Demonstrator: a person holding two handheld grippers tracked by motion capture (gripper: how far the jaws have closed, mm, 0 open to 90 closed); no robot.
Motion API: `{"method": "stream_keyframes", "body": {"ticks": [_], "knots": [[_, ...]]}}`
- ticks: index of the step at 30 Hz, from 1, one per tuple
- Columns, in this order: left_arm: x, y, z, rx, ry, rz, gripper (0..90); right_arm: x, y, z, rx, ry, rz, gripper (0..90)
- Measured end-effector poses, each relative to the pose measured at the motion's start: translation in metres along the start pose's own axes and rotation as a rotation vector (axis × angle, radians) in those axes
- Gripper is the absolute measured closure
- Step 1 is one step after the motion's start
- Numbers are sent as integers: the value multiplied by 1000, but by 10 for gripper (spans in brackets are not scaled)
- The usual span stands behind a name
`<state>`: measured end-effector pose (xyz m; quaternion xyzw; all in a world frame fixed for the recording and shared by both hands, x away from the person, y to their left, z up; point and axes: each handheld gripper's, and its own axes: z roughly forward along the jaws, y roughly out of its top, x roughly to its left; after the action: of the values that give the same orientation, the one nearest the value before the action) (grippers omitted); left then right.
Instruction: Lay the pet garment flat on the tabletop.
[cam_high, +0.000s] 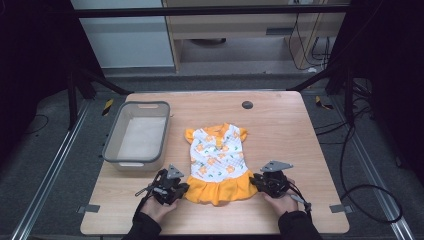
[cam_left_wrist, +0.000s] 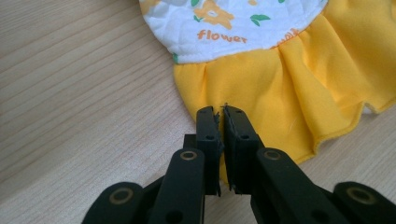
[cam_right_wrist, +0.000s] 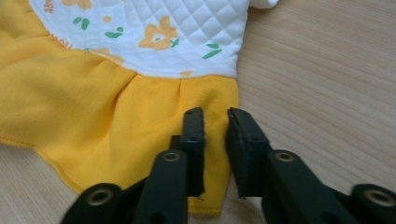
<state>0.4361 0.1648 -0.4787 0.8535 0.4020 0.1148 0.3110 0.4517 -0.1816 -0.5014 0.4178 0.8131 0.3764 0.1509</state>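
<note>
A small dress (cam_high: 217, 155) lies flat on the wooden table (cam_high: 285, 130), neck away from me. It has a white quilted top with orange flowers and a yellow ruffled skirt. My left gripper (cam_high: 180, 189) is at the skirt's lower left corner. In the left gripper view the dress (cam_left_wrist: 280, 79) has its yellow edge pinched between the jaws of the left gripper (cam_left_wrist: 220, 112), which is shut on it. My right gripper (cam_high: 257, 181) sits at the skirt's lower right corner. In the right gripper view the right gripper (cam_right_wrist: 215, 114) is open, its jaws astride the side edge of the dress (cam_right_wrist: 116, 93).
A grey plastic bin (cam_high: 114, 134) stands at the table's left, beside the dress. A black round grommet (cam_high: 247, 105) sits near the far edge. Bare wood lies right of the dress and along the near edge.
</note>
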Motion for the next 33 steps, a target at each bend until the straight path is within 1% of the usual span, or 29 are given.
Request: {"method": "stream_keyframes", "body": {"ticks": [1,2,4,6,7,9,10,11,12,14,15,16,17,19,21,22,23,24,25,26,27,28,29,30,31,33], "knots": [[0,0,0,-1,1,0,850,0,0,0,0,0,0,782],[0,0,0,0,2,2,850,0,0,-1,5,-1,3,866],[0,0,0,-1,4,3,849,1,1,-2,9,9,4,880],[0,0,0,-6,8,3,849,5,3,-4,31,16,-12,893],[0,0,0,-6,8,3,849,5,3,-4,31,16,-12,893],[2,0,-2,-16,14,-2,848,8,4,-13,19,37,-14,893],[2,0,-2,-16,14,-2,847,8,4,-13,19,37,-14,893],[4,0,-2,-16,16,-6,846,12,1,-22,4,47,-22,892],[5,0,-2,-17,18,-10,846,12,-1,-25,0,60,-13,892],[7,0,-1,-14,20,-15,845,15,-7,-30,11,79,0,890],[7,0,-1,-14,20,-15,843,15,-7,-30,11,79,0,890],[7,-1,0,-12,22,-19,843,16,-10,-31,17,90,-9,889],[7,-1,-1,-9,27,-18,840,20,-12,-29,35,102,-17,886],[8,-3,-3,-6,28,-16,830,22,-13,-26,53,115,-21,879],[8,-3,-4,-10,31,-22,802,24,-13,-25,59,118,-19,872],[8,-4,-6,-13,30,-19,786,22,-12,-27,36,107,-25,854],[8,-6,-9,-20,31,-20,774,21,-11,-29,15,102,-22,841],[8,-7,-12,-29,31,-20,757,20,-10,-31,0,96,-19,842],[8,-7,-12,-29,31,-20,746,20,-10,-31,0,96,-19,842],[7,-7,-18,-50,31,-14,734,15,-8,-36,-41,88,4,838],[7,-7,-18,-50,31,-14,722,13,-7,-38,-55,85,8,839],[6,-6,-22,-72,31,-13,722,13,-7,-38,-55,85,8,839],[5,-5,-24,-86,35,-10,701,8,-3,-41,-91,70,17,850],[3,0,-28,-127,35,-3,688,5,1,-42,-107,61,19,862],[2,3,-29,-147,33,3,685,2,5,-42,-124,46,18,873],[-2,10,-27,-163,37,25,686,-6,14,-41,-167,18,25,898]]}}
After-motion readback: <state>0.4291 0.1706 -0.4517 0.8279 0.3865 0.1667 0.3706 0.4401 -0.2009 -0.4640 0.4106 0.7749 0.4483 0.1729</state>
